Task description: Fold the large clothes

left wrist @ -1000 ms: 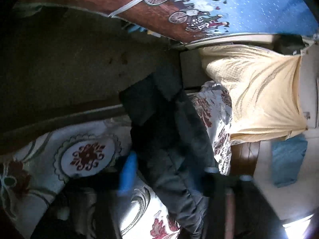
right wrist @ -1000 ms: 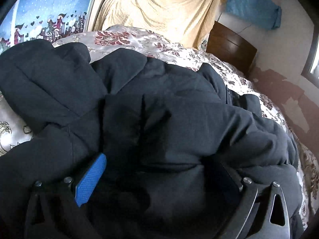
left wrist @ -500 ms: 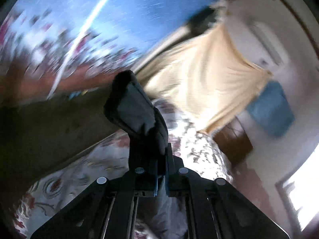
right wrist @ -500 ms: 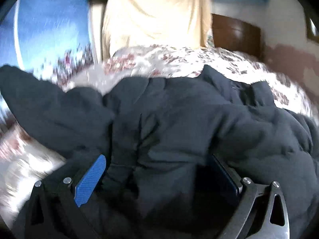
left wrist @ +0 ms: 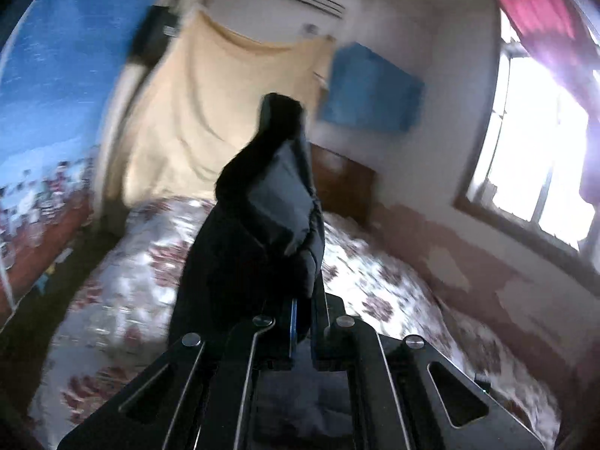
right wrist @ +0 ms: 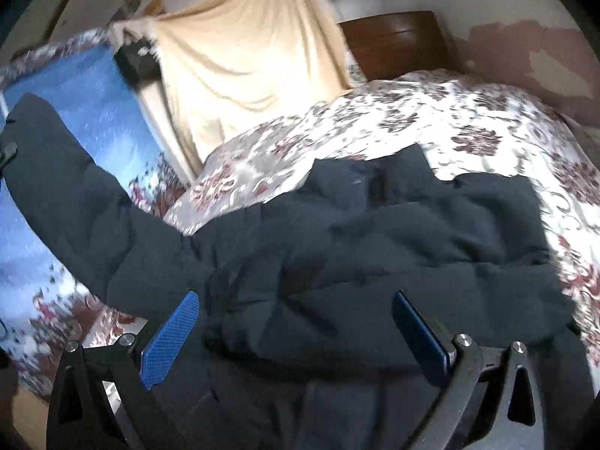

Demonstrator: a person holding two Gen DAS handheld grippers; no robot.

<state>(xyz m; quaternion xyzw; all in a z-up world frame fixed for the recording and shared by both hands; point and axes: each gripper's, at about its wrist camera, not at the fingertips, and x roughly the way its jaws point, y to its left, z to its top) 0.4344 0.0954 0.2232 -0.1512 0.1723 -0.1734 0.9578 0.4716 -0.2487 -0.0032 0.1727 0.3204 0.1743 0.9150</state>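
The fold looks just begun: the left hand-held gripper (left wrist: 302, 322) is clenched on a sleeve (left wrist: 277, 195) of the dark navy padded jacket (right wrist: 375, 247), raised above the floral bed (right wrist: 468, 131). Next, that sleeve likely needs carrying across the body. The right hand-held gripper (right wrist: 296, 333) hovers released over the jacket near the bed's near edge.

The left wrist view looks low along its fingers toward the far headboard (left wrist: 343, 183). The right wrist view looks down, close over the jacket (right wrist: 375, 247). Both share the floral bedspread (left wrist: 375, 281) and cream cloth (right wrist: 240, 48).
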